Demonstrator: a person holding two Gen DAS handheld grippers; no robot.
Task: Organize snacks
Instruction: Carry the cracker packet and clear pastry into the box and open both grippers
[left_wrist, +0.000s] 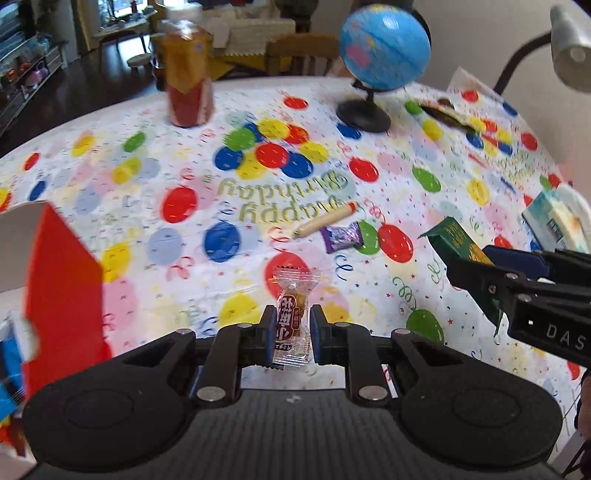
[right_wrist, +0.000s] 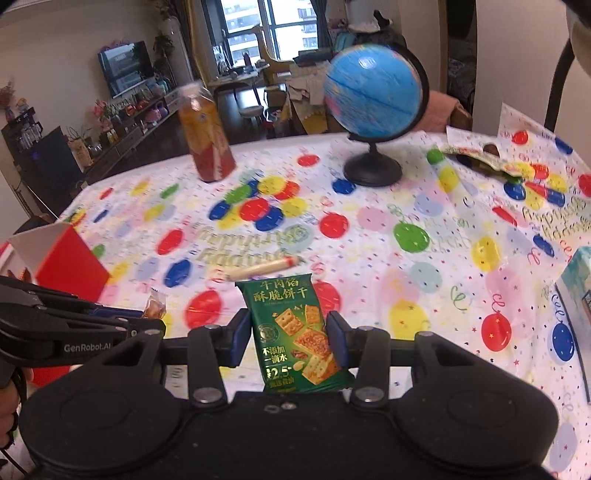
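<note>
My left gripper (left_wrist: 291, 325) is shut on a small brown candy in a clear wrapper (left_wrist: 293, 314), lifted above the balloon tablecloth (left_wrist: 147, 177). My right gripper (right_wrist: 290, 332) is shut on a green cracker packet (right_wrist: 295, 332), also held off the table; that gripper and its packet (left_wrist: 458, 240) show at the right of the left wrist view. On the cloth lie a purple wrapped candy (left_wrist: 341, 236) and a tan sausage stick (left_wrist: 327, 219). A red box (left_wrist: 62, 291) with a white inside stands at the left, close to my left gripper.
A globe on a black stand (left_wrist: 373, 74) and an orange drink bottle (left_wrist: 188, 74) stand at the far side. A light blue and white box (left_wrist: 557, 221) sits at the right edge. A torn wrapper (right_wrist: 480, 155) lies at the far right. A lamp (left_wrist: 569, 44) rises behind.
</note>
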